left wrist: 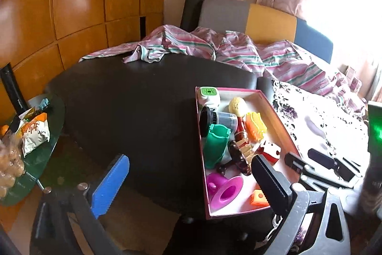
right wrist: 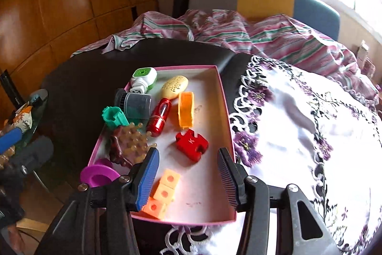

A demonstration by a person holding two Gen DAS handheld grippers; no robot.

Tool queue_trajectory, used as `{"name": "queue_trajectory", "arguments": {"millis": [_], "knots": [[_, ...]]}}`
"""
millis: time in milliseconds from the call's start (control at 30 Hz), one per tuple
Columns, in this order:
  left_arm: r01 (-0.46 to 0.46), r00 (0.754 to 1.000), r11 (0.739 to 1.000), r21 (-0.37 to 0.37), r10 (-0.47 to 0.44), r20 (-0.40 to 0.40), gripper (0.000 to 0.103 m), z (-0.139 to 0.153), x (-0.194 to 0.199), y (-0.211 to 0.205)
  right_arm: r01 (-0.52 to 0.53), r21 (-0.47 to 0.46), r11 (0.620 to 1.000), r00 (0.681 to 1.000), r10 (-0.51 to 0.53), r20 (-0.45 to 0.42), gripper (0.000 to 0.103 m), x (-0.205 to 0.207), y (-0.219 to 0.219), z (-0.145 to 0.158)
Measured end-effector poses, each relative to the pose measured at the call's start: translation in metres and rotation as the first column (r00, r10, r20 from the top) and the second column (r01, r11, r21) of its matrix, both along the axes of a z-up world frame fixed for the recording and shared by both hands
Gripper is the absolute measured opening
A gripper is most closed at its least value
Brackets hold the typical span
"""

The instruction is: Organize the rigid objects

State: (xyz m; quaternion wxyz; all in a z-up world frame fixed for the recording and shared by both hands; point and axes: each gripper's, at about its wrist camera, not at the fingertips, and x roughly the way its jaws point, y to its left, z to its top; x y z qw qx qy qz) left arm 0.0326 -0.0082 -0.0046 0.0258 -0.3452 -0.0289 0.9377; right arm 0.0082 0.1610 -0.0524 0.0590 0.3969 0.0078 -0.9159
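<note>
Item: shallow pink-rimmed cardboard tray (right wrist: 222, 97), set on the dark table (left wrist: 133, 97) beside a white lace-edged cloth with purple flowers (right wrist: 298, 135).

Contents, all inside the tray: green-topped white plug-in device (right wrist: 143, 79); pale yellow perforated oval (right wrist: 174, 86); grey cylinder with black ribbed cap (right wrist: 136, 102); glossy red capsule-shaped piece (right wrist: 159, 117); orange open-sided holder (right wrist: 185, 111); teal ribbed clip (right wrist: 114, 116); dark brown brush with amber knobs (right wrist: 130, 143); red puzzle-shaped block (right wrist: 191, 145); magenta flanged funnel (right wrist: 99, 175); row of orange cubes with holes (right wrist: 162, 195).

Step, as judged: nothing is carried and no loose item shows on the cloth, so you appear to be between placements or near done. Before reaching again, lift clear of the tray rim and pick pieces singly; the heap on the left side is crowded, so approach from above to avoid nudging neighbours.

Left claw (left wrist: 188, 183): jaws spread fully apart, empty, tilted down, the dark finger over the tray's near corner, the blue one over the table.

Right claw (right wrist: 188, 176): jaws partly apart, empty, angled down over the tray's near end, the cubes just beside its blue finger.
</note>
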Motion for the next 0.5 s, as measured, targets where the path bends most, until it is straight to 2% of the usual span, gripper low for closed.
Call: {"name": "queue_trajectory", "arguments": {"millis": [267, 500], "knots": [[-0.022, 1.0, 0.997, -0.07, 0.022, 0.005, 0.103, 0.003, 0.007, 0.013, 0.012, 0.004, 1.0, 1.0, -0.012, -0.003, 0.051, 0.005, 0.003, 0.001], [-0.032, 0.999, 0.997, -0.075, 0.032, 0.0, 0.103, 0.005, 0.01, 0.016, 0.009, 0.003, 1.0, 1.0, -0.009, -0.019, 0.051, 0.008, 0.002, 0.005]]}}
